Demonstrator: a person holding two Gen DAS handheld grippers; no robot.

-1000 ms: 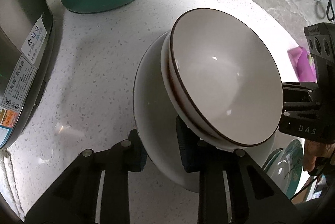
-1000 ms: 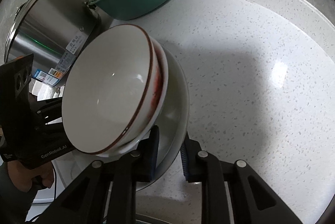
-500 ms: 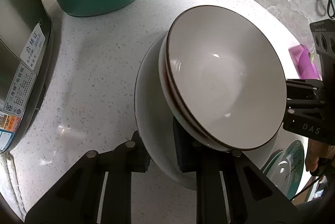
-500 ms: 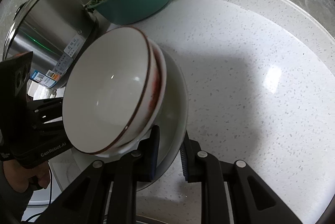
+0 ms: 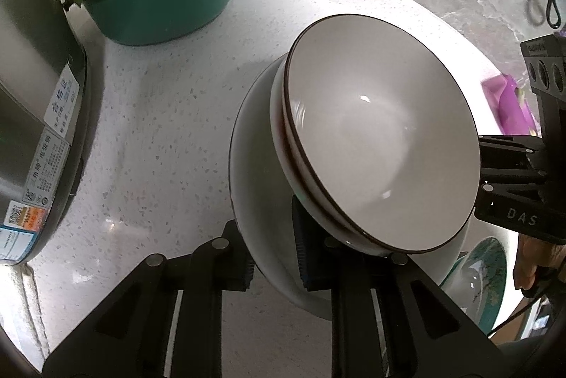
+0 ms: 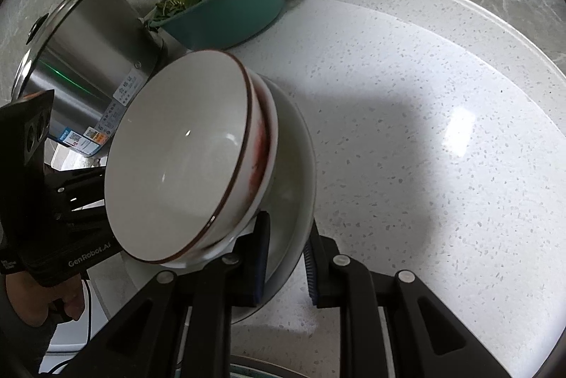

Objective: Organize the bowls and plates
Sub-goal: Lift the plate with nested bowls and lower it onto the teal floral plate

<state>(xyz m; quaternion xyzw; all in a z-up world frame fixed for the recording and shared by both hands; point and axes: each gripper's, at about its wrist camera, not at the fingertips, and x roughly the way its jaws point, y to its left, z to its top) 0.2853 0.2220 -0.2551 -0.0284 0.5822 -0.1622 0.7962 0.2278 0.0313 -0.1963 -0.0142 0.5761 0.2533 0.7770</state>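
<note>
two tools carry one stack of crockery above the speckled white surface.

the left tool [image 5: 272, 257] and the right tool [image 6: 284, 257] each pinch an opposite rim of a white plate [image 5: 258, 166], jaws closed on its edge, most likely because a load this wide and heavy would tip in a single grip. two nested brown-rimmed bowls [image 5: 382, 144] sit in the plate, both empty; a reddish smear shows between them in the right wrist view. the stack looks held off the surface, near its middle. at the far edge a teal basin [image 5: 159, 10] holds leafy greens, beside a steel electric pot [image 6: 88, 59] at the left edge. a green patterned dish [image 5: 484, 275] waits low on the right, contents unclear.
</note>
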